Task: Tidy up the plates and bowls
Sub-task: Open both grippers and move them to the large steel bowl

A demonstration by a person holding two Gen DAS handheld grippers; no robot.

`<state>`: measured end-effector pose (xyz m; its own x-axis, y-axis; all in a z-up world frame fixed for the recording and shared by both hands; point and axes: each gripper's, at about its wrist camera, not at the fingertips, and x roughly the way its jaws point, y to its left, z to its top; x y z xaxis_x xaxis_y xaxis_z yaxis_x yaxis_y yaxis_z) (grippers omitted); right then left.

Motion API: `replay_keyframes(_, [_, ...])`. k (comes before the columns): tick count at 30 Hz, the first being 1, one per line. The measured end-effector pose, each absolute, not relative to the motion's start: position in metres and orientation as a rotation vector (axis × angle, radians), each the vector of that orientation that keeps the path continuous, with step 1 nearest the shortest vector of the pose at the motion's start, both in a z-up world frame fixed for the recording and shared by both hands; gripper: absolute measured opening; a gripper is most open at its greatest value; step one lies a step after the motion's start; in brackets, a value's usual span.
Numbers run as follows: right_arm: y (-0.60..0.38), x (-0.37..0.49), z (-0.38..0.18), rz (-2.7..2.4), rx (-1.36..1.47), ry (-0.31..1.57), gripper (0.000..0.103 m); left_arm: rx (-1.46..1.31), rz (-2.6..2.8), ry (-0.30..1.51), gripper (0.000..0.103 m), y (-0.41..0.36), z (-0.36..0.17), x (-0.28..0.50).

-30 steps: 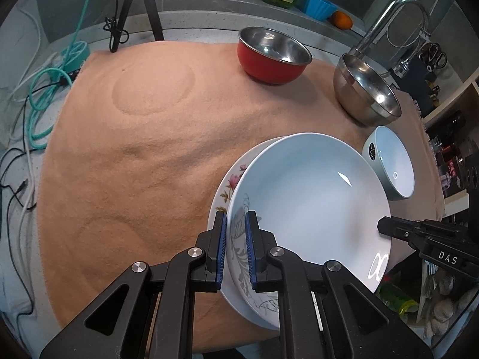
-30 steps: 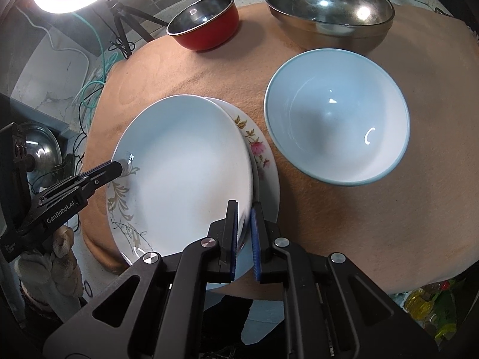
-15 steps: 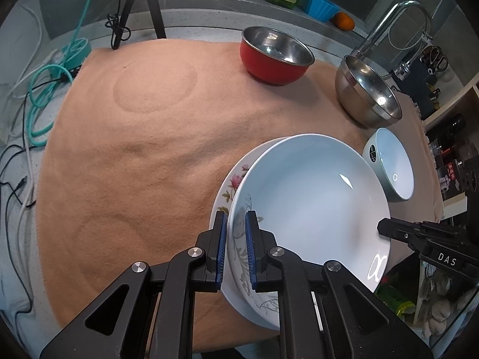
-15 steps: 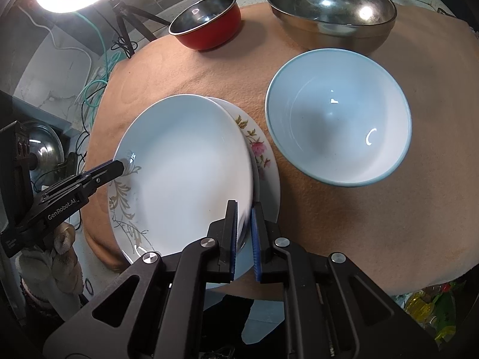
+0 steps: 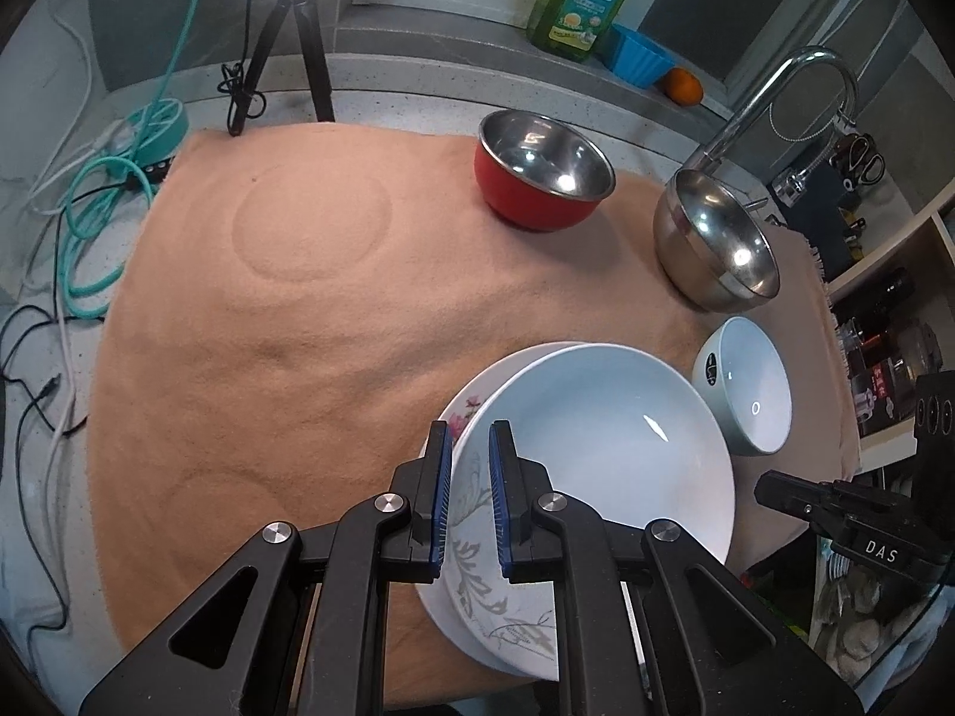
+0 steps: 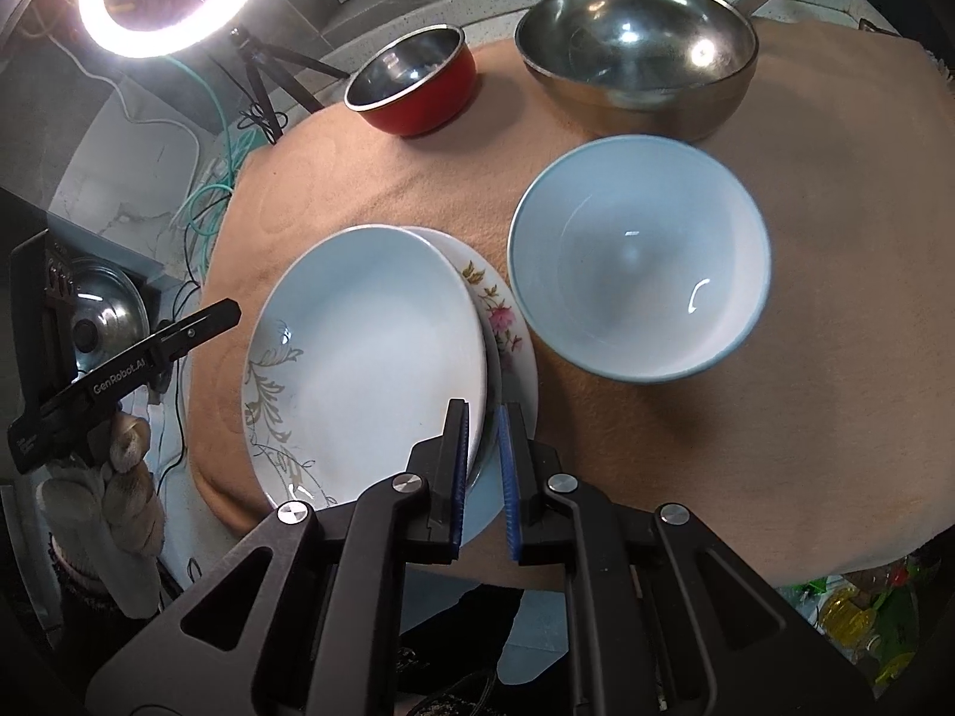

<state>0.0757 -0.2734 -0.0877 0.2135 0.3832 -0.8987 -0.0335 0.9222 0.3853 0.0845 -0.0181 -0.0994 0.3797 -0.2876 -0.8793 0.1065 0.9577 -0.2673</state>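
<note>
Our left gripper: jaws parted, straddling rim of leaf-print plate, not pinching. Our right gripper: same, opposite rim. Done, we judge: plate stacked on floral plate, slightly offset. Left: blue bowl, red bowl, steel bowl, each apart on cloth.
</note>
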Motion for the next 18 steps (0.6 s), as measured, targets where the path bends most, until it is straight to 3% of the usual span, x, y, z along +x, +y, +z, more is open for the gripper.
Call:
replay_keyframes(7, [-0.301, 0.086, -0.060, 0.281, 0.299, 1.254, 0.011, -0.175, -0.297, 1.131, 0.012, -0.046, -0.086, 0.100])
replay_keyframes(11, [-0.328, 0.095, -0.050, 0.253, 0.309, 1.213, 0.033, -0.171, -0.318, 1.127, 0.012, -0.067, -0.083, 0.113])
replay_keyframes(18, [-0.381, 0.116, -0.043, 0.190, 0.333, 1.159, 0.034, -0.168, -0.342, 1.116, 0.012, -0.106, -0.081, 0.142])
